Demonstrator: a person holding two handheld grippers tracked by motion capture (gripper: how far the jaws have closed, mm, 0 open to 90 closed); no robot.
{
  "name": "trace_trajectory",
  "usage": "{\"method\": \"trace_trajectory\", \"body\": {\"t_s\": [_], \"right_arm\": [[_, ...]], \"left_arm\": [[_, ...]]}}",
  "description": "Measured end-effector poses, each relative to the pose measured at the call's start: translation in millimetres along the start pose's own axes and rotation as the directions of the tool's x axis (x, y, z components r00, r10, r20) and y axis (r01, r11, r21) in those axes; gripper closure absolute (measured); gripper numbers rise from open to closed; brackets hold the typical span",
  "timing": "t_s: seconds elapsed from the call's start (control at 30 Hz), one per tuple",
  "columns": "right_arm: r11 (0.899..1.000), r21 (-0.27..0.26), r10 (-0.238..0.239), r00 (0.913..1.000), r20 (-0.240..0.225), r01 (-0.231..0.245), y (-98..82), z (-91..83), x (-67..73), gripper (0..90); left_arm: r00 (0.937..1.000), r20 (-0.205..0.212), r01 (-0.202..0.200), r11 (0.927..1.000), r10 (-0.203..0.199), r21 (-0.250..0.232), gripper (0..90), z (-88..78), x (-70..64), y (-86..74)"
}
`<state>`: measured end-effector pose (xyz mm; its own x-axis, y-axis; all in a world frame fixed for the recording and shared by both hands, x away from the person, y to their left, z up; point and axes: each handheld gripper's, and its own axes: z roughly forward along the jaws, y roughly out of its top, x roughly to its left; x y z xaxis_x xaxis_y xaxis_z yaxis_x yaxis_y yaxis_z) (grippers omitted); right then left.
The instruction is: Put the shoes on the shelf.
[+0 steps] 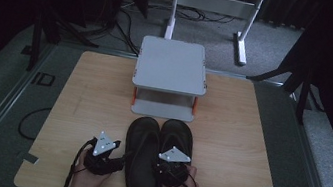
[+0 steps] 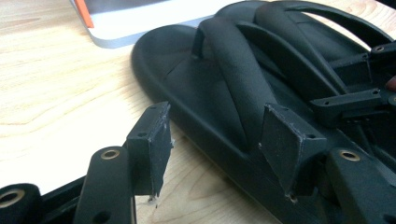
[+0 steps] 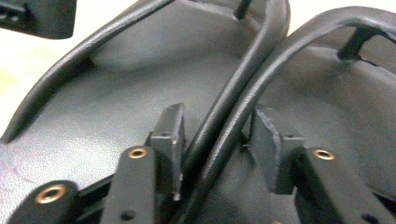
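Note:
Two black flip-flop sandals lie side by side on the wooden table (image 1: 247, 147), the left sandal (image 1: 139, 170) and the right sandal (image 1: 179, 132). My left gripper (image 1: 119, 157) sits at the left sandal's outer edge. In the left gripper view it (image 2: 217, 140) stands open, one pad over the table and the other over the sole (image 2: 205, 88), with the rim between them. My right gripper (image 1: 174, 150) is over the sandals' heel end. In its own view it (image 3: 219, 135) is shut on the two neighbouring straps (image 3: 233, 107), a pad against each.
A grey two-level stand (image 1: 171, 66) with orange posts sits just beyond the sandals' toes, and its base (image 2: 140, 23) appears in the left gripper view. Bare wood lies to either side. Cables and a white frame (image 1: 214, 5) are on the floor behind.

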<state>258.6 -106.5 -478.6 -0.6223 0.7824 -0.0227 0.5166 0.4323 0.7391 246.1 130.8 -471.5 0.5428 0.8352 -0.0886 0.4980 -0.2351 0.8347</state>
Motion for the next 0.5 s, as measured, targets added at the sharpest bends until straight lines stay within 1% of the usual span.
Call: {"method": "trace_trajectory", "body": {"t_s": [0.13,0.17,0.2,0.27,0.3,0.33,0.37,0.4,0.43,0.47,0.5], "right_arm": [[0.998,0.006,-0.059,0.9975,-0.038,0.06,1.1,-0.3,0.2,63.4],[0.997,0.007,-0.082,0.9953,-0.052,0.082,1.3,-0.7,-0.6,66.9],[0.996,0.008,-0.087,0.9947,-0.055,0.088,1.5,-0.9,-1.6,69.7],[0.993,0.012,-0.12,0.99,-0.075,0.121,2.7,-2.4,-6.4,74.8],[0.991,0.014,-0.134,0.9883,-0.072,0.136,3.1,-3.3,-8.6,75.2],[0.987,0.013,-0.157,0.9848,-0.074,0.158,3.2,-4.0,-9.9,75.3],[0.984,0.013,-0.178,0.9809,-0.078,0.18,3.3,-5.2,-10.8,75.4],[0.984,0.016,-0.176,0.9798,-0.096,0.178,3.3,-5.5,-12.5,75.1],[0.987,0.019,-0.155,0.9811,-0.115,0.159,2.6,-4.9,-14.0,74.6],[0.989,0.012,-0.146,0.982,-0.12,0.149,1.2,-4.4,-15.7,74.2],[0.99,0.009,-0.135,0.9817,-0.134,0.138,0.4,-3.9,-18.0,73.8]], "left_arm": [[1.0,0.0,0.01,0.9999,-0.01,-0.013,43.2,-1.5,1.2,0.1],[1.0,0.002,0.009,0.9999,-0.009,-0.013,43.2,-2.1,1.6,0.2],[1.0,0.0,0.009,0.9999,-0.009,-0.015,43.2,-2.7,1.8,0.3],[0.9999,0.0,0.012,0.9997,-0.012,-0.02,43.2,-3.6,1.9,0.5],[0.9999,0.002,0.013,0.9997,-0.013,-0.023,43.2,-3.9,2.1,0.6],[0.9999,0.009,0.013,0.9996,-0.012,-0.024,42.9,-4.6,2.6,0.8],[0.9999,0.003,0.01,0.9996,-0.01,-0.026,43.0,-4.9,2.7,0.9],[1.0,0.002,0.009,0.9997,-0.009,-0.025,43.0,-4.9,2.8,1.0],[0.9999,0.002,0.01,0.9996,-0.01,-0.025,43.0,-4.8,2.9,1.0],[0.9999,0.001,0.01,0.9996,-0.01,-0.025,43.0,-4.9,2.7,0.9],[1.0,0.0,0.009,0.9996,-0.009,-0.025,43.0,-5.0,2.6,0.8]]}}
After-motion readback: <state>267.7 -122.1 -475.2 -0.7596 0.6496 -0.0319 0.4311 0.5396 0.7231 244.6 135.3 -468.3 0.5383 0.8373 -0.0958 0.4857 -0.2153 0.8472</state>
